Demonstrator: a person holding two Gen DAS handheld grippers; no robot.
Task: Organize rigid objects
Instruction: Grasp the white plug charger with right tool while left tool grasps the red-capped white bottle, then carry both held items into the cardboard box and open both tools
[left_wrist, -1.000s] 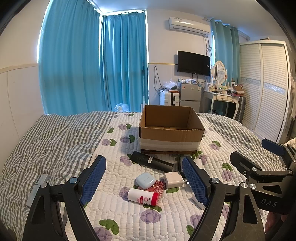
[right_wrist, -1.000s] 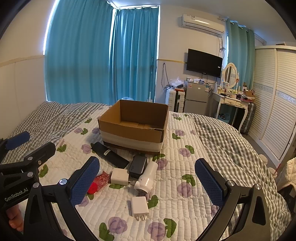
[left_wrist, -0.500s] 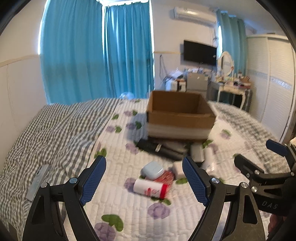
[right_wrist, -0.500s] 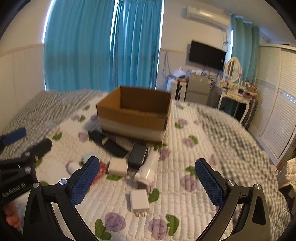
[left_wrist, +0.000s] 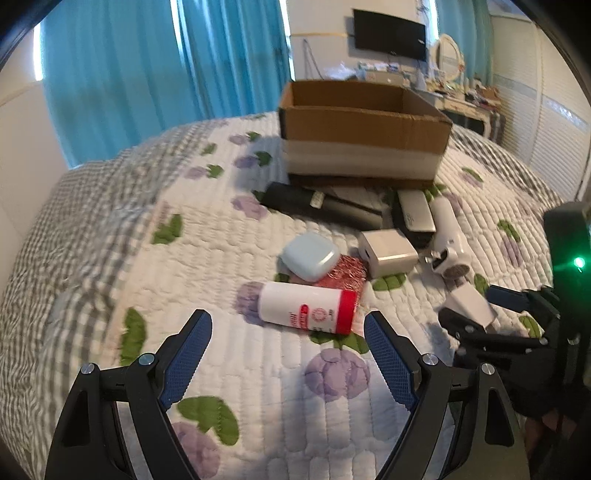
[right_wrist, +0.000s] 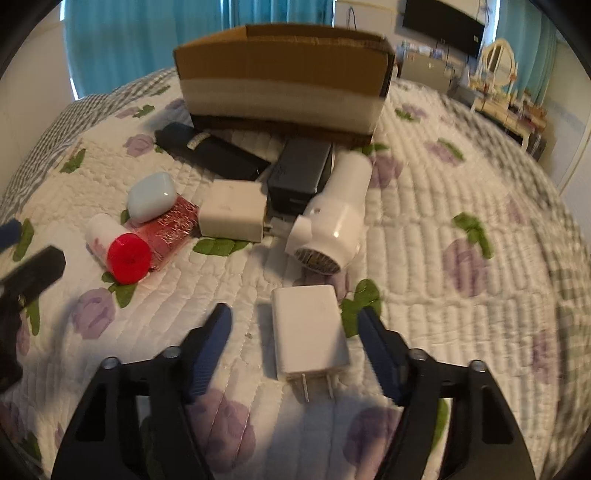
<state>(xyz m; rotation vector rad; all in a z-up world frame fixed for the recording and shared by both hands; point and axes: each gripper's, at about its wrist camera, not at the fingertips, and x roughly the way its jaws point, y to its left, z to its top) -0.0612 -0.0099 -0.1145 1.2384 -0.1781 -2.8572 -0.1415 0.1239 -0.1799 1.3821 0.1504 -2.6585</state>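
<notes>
The right gripper (right_wrist: 293, 326) straddles the white plug-in charger (right_wrist: 308, 332) lying flat on the quilt (right_wrist: 443, 229) — jaws closing, pads not yet touching — while the left gripper (left_wrist: 288, 339) hangs spread before the red-capped bottle (left_wrist: 308, 306), both apparently bound for the cardboard box (left_wrist: 362, 125).

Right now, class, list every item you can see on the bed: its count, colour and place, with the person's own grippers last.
Cardboard box: one, brown, far end of the quilt.
Remote: one, black, before the box.
Power bank: one, black, beside the remote.
Hair dryer: one, white, middle.
Square charger: one, white, left of the dryer.
Earbud case: one, pale blue, on a red packet.
Bottle: one, white, red cap, lying.
Plug adapter: one, white, between the closing right gripper fingers, untouched.
Left gripper: open, near the bottle.
</notes>
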